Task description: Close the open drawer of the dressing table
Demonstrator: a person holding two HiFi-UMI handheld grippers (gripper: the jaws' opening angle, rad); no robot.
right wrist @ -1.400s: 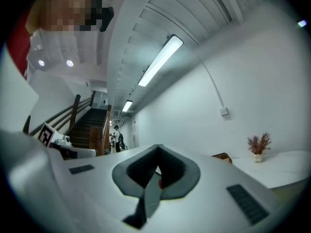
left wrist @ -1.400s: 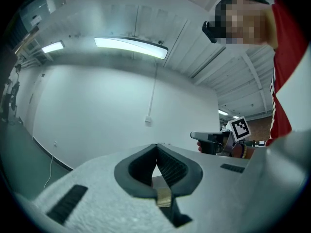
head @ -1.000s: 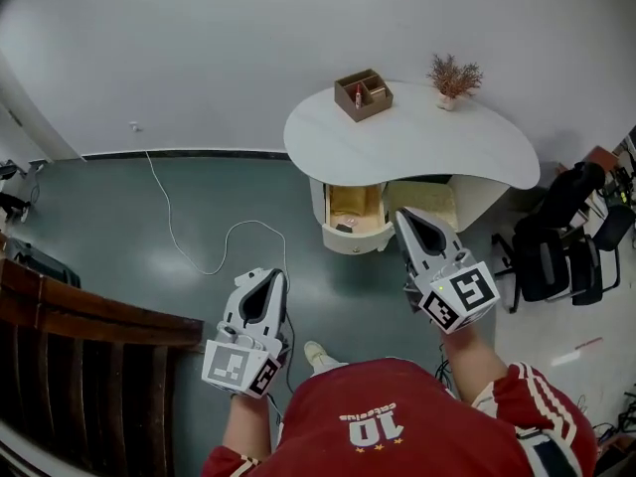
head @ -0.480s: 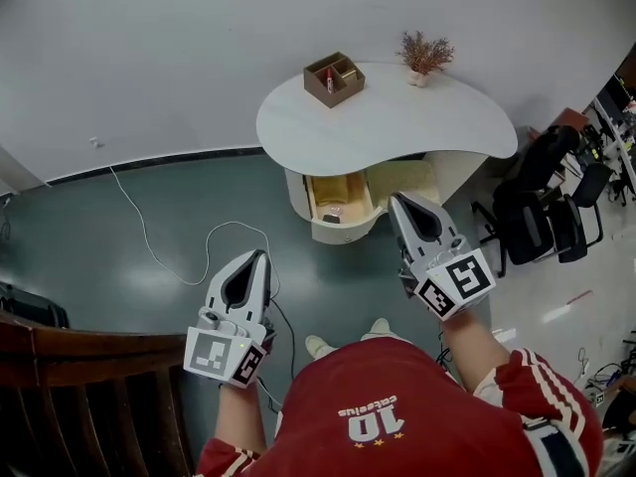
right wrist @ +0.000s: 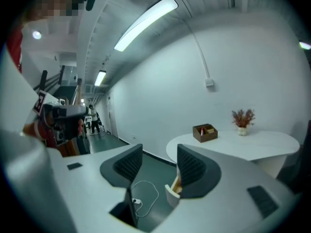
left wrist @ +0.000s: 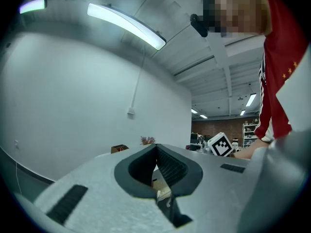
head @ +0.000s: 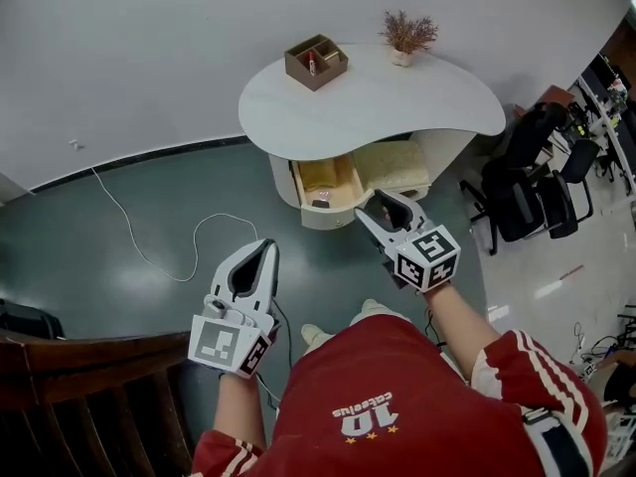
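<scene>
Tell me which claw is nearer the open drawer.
Right. The right claw, jaws opening with nothing between them, hovers close before the open drawer; the left claw hangs farther back, over the floor.

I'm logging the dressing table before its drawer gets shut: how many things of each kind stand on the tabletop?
Wooden organiser box: 1
Potted dried plant: 1
Total: 2
</scene>
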